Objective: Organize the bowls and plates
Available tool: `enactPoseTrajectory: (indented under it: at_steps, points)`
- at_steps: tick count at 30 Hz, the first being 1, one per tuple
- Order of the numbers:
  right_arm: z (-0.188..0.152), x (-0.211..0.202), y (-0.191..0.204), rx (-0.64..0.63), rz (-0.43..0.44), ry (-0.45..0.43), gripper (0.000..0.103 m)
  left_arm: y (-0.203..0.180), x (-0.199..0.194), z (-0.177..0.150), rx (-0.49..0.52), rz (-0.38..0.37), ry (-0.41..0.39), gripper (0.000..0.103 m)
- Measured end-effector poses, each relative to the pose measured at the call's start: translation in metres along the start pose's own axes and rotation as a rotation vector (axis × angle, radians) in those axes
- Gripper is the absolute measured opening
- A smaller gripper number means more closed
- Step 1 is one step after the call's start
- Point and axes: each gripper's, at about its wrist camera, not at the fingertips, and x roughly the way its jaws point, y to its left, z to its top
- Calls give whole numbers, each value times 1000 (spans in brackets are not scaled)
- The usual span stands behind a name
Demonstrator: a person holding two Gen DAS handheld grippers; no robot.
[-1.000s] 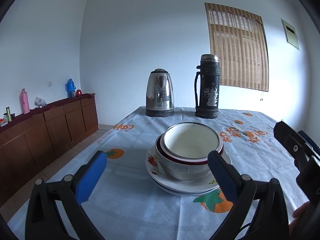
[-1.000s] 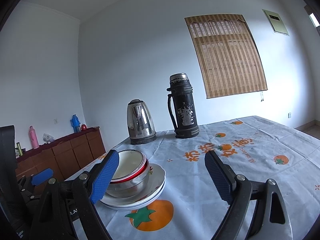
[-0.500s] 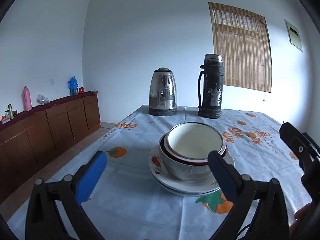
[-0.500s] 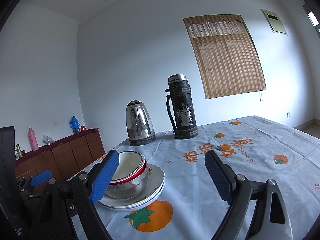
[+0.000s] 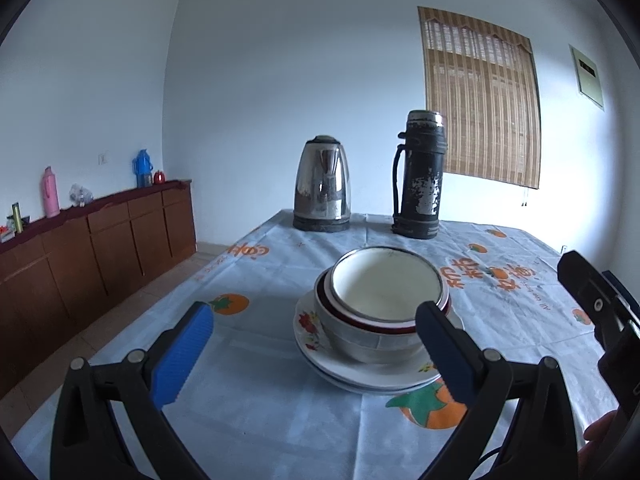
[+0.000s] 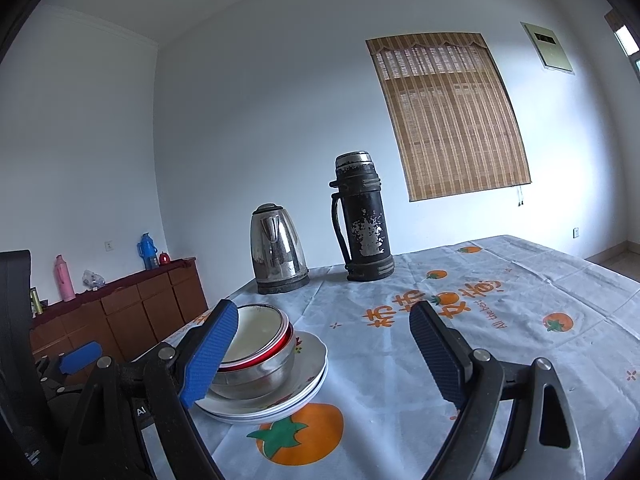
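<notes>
Bowls point(image 5: 386, 300) sit nested on stacked plates point(image 5: 372, 376) mid-tabletop point(image 5: 260, 412); both tongs, left point(image 5: 316, 350) and right point(image 6: 322, 354), gape wide and empty. A careless nudge could slide the stack.

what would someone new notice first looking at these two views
The stack of bowls nested on plates sits mid-table on the orange-print tablecloth, just ahead of the open left gripper. Behind it, at the far edge, stand a steel kettle and, to its right, a worn black flask. The right gripper is open and empty too.
</notes>
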Motion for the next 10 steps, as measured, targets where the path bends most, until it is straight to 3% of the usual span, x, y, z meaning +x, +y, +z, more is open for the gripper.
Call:
enactPoseTrajectory:
  at_steps: [10]
  points:
    - [0, -1, -1, 0, -9, 3, 89, -2, 0, 0, 14, 18, -18, 103]
